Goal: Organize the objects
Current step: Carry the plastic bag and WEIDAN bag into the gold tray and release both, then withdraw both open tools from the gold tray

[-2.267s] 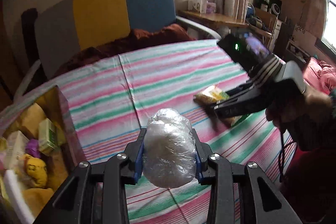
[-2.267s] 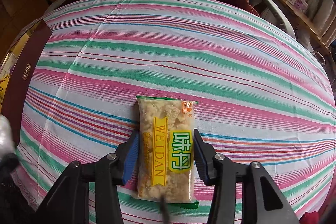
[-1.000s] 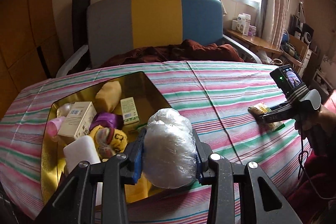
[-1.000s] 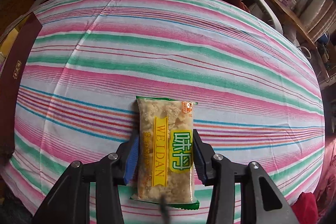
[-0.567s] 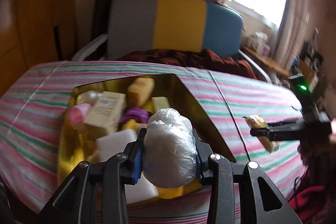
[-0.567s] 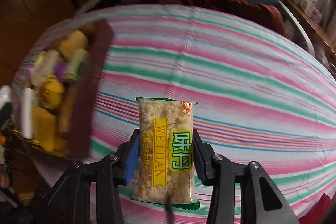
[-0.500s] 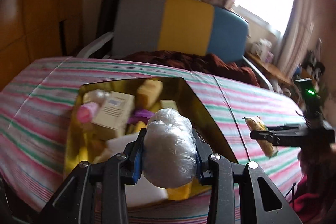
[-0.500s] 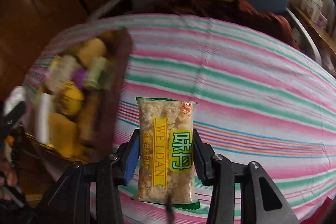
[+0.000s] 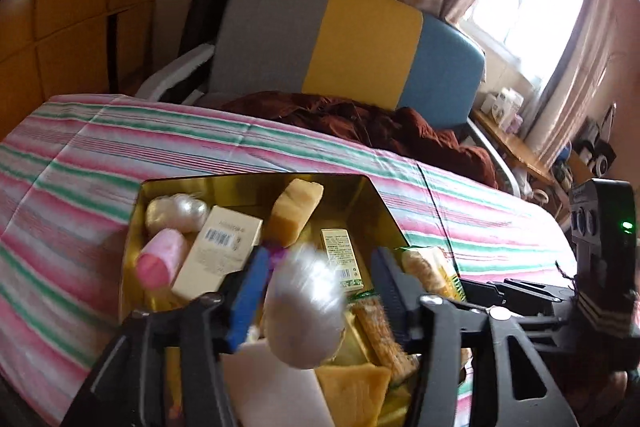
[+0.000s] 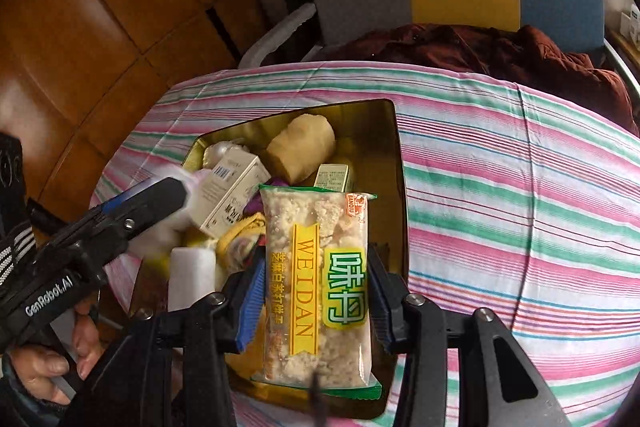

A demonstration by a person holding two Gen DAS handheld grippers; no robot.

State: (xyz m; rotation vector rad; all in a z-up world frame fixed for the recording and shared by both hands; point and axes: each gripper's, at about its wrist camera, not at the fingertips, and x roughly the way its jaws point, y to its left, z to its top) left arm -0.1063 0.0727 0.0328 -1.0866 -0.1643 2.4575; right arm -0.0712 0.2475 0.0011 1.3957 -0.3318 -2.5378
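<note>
Hanging over the gold tin (image 9: 256, 183), the left gripper (image 9: 320, 291) has just spread its jaws, and the crinkly plastic-wrapped ball (image 9: 306, 311) blurs loose between the pads. From the right wrist, the right gripper (image 10: 316, 291) clamps the flat, glossy snack packet (image 10: 320, 267) above the tin's near right corner.

The clear plastic-wrapped white bundle (image 9: 306, 311) is motion-blurred between the left tool's (image 9: 316, 291) parted blue pads, hiding gold tin (image 9: 248, 183) contents behind.
</note>
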